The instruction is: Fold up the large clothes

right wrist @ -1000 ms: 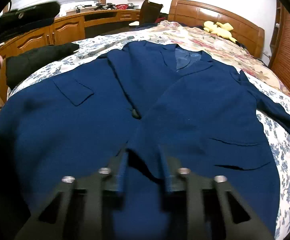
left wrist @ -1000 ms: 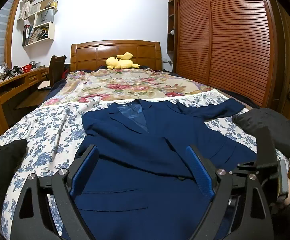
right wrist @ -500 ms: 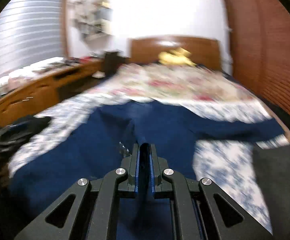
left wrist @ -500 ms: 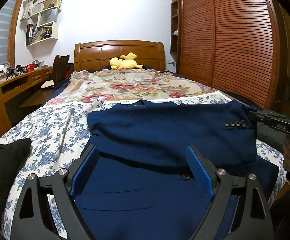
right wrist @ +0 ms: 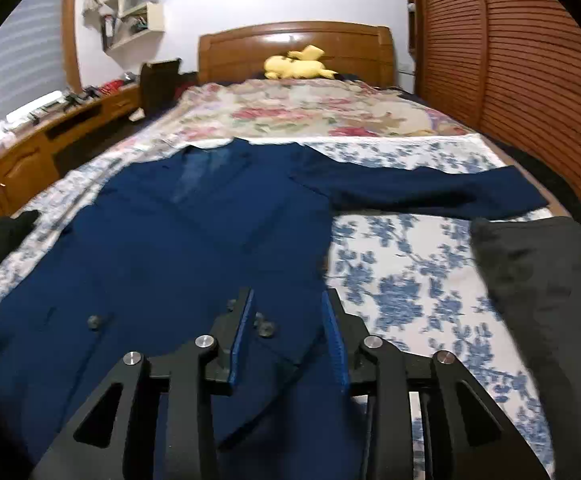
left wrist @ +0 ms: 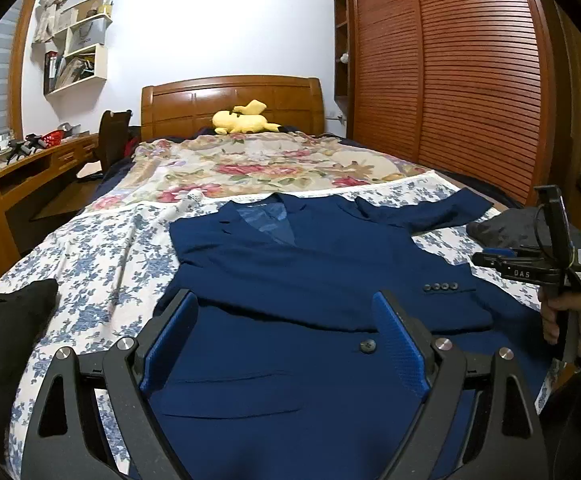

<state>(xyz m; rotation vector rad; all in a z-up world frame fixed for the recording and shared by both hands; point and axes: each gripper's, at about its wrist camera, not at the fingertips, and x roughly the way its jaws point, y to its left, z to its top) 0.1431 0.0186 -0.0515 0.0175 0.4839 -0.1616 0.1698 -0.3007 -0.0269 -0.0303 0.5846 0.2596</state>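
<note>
- The navy blue suit jacket [left wrist: 310,264] lies flat on the floral-sheeted bed [left wrist: 90,248], one sleeve folded across its front.
- The left hand-held gripper [left wrist: 286,344] hovers spread wide, empty.
- The right hand-held gripper [right wrist: 288,330] is opening above the sleeve cuff; the jacket's hem is cut off.

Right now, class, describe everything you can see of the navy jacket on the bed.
The navy jacket is a woven, suit-style blazer lying face up on the blue-flowered sheet, collar towards the headboard. One sleeve is folded across its chest, cuff buttons showing; the other sleeve stretches sideways. A dark front button and a flap pocket show. Neither gripper holds it.
</note>
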